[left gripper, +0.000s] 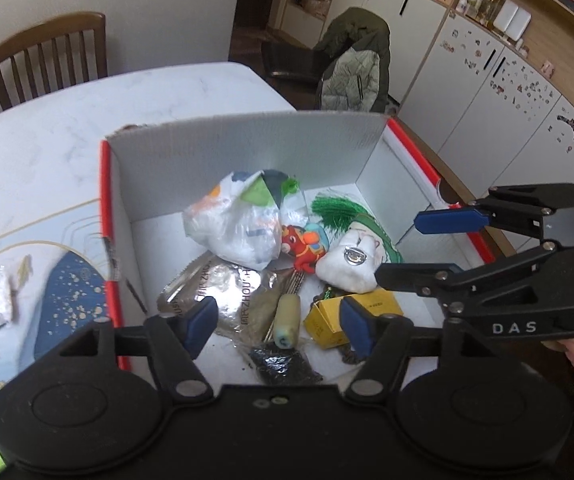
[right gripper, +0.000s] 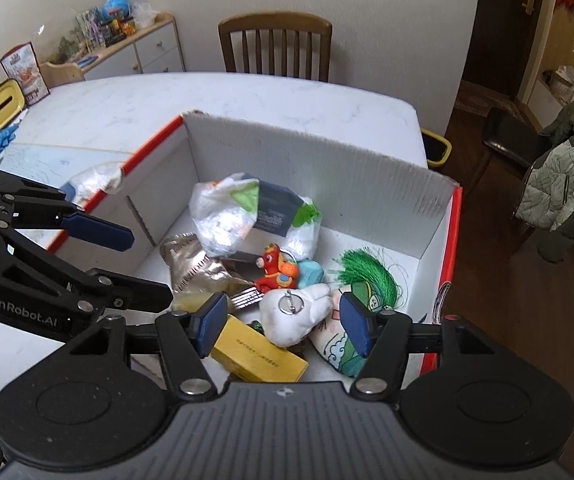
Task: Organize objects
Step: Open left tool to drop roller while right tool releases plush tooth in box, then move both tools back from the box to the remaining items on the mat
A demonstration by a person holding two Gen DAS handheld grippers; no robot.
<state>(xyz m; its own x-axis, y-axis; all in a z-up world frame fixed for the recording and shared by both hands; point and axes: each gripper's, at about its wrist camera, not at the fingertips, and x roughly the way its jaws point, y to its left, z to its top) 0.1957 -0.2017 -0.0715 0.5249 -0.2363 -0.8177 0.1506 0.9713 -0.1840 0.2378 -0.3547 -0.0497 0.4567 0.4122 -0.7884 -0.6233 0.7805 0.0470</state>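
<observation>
Two spread grippers, left gripper [left gripper: 279, 328], right gripper [right gripper: 283, 322], over cluttered box [right gripper: 307, 160], black packet [left gripper: 285, 366] only in left view

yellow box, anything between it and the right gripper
Nothing visible. The right gripper hangs open just above the yellow box, whose top is bare; the white plush lies beside it, not over it.

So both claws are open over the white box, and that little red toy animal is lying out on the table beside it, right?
Not quite. The red toy animal lies inside the white box, among the other items, as the right wrist view shows. Both claws, left gripper and right gripper, are indeed open above it.
</observation>
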